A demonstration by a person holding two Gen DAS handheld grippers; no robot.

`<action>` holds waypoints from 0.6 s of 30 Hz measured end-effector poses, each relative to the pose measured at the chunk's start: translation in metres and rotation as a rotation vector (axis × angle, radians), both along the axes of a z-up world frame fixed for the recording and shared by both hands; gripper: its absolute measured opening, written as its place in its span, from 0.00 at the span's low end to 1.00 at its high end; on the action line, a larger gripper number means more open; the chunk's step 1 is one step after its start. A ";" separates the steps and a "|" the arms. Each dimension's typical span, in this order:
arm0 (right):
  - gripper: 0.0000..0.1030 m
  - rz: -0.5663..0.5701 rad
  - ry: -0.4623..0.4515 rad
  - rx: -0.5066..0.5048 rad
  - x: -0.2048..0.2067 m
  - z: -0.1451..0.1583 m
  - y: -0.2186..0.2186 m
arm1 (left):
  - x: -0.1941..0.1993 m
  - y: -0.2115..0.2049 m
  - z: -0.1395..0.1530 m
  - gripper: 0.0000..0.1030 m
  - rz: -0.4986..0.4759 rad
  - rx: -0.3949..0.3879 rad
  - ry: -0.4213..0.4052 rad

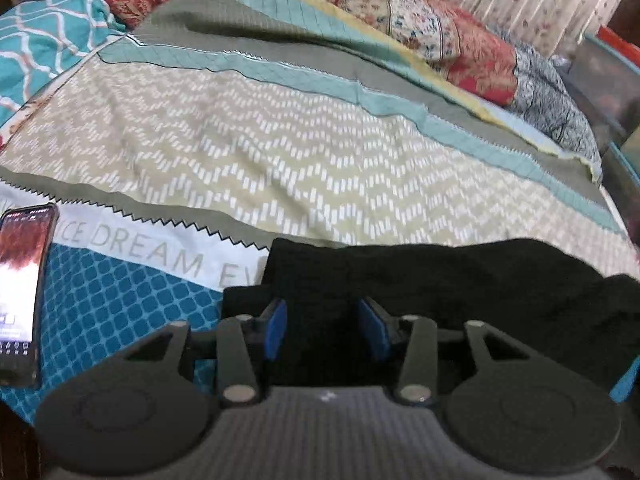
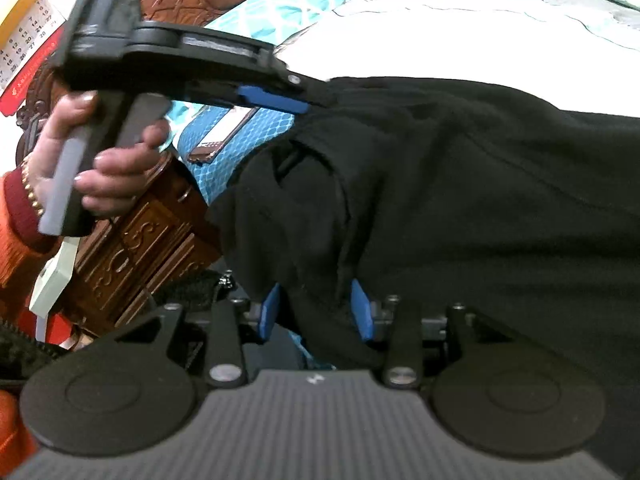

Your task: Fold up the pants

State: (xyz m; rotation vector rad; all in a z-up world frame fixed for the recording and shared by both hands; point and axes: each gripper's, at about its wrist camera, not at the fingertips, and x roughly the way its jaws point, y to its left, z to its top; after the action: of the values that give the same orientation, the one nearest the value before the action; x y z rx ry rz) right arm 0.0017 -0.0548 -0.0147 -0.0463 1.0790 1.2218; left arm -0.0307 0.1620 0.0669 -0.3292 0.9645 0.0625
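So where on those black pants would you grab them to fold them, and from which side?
Probably at the bunched near edge of the black pants, coming in from the bed's edge. There the cloth rises in thick folds that two fingers can pinch, while further in it lies flat on the bedspread. Both the right gripper and the left gripper already straddle that edge.

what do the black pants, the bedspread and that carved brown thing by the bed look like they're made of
Black pants: soft, matte knit or fleece by the look; it slumps in thick folds with no shine. Bedspread: thin printed woven cloth, probably cotton; flat, matte, with fine creases. Carved brown piece: glossy varnished wood by the look, with relief carving and highlights, though a moulded imitation cannot be ruled out.
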 end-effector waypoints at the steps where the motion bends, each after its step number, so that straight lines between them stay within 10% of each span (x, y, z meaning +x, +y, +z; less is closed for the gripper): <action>1: 0.42 0.000 -0.003 -0.001 0.000 -0.001 0.000 | 0.000 -0.001 -0.001 0.42 -0.004 0.008 0.001; 9: 0.42 -0.009 0.021 0.010 0.003 -0.005 -0.007 | 0.002 0.022 -0.007 0.46 0.044 0.009 0.011; 18: 0.42 -0.008 0.021 0.011 0.005 -0.002 -0.014 | 0.000 0.020 0.001 0.06 0.030 -0.044 -0.050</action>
State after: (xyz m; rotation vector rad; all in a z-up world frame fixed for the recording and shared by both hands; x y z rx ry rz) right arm 0.0064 -0.0693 -0.0167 -0.0206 1.0901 1.2237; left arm -0.0307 0.1818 0.0675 -0.3837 0.9121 0.0603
